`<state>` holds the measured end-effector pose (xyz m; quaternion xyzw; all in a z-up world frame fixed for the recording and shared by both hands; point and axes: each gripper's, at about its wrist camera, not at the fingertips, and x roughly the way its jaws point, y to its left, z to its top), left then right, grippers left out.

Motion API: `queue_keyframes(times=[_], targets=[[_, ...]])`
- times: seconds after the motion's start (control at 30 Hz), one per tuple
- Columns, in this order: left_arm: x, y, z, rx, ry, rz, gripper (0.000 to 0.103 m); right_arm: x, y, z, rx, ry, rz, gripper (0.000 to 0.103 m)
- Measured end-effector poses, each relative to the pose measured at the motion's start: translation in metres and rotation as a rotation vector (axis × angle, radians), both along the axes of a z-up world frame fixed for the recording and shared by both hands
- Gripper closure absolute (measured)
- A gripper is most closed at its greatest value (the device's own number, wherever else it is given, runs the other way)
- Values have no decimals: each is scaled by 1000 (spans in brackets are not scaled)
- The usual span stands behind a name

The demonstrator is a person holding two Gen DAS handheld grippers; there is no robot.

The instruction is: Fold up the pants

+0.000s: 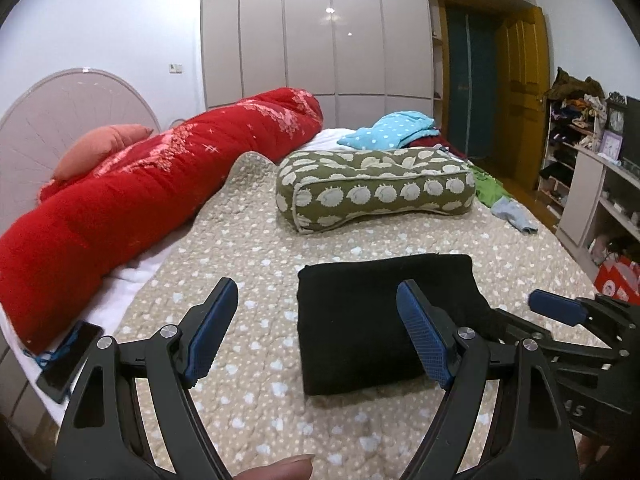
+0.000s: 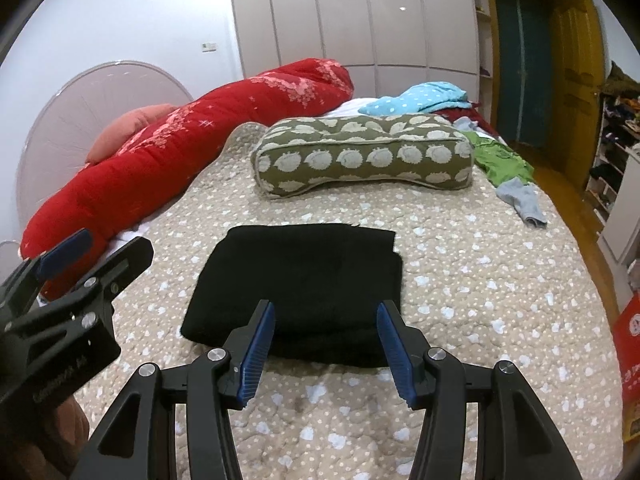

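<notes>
Little can be read. On the right gripper, seen from the left wrist, pale letters on the black body end in "AS" — the rest is cut off. On the left gripper, seen from the right wrist, a line of small pale print runs along the body, too blurred to read. The red box bears a round white emblem — illegible.
</notes>
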<state>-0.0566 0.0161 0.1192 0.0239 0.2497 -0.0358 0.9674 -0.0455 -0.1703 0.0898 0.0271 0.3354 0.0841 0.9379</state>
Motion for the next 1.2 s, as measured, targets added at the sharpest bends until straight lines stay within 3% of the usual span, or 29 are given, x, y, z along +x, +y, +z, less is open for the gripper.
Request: queue_keyframes(times=[1.2], targets=[[49,-7,-57,-9,169,-1,21,42,-6,-40,-15,116,-25,49]])
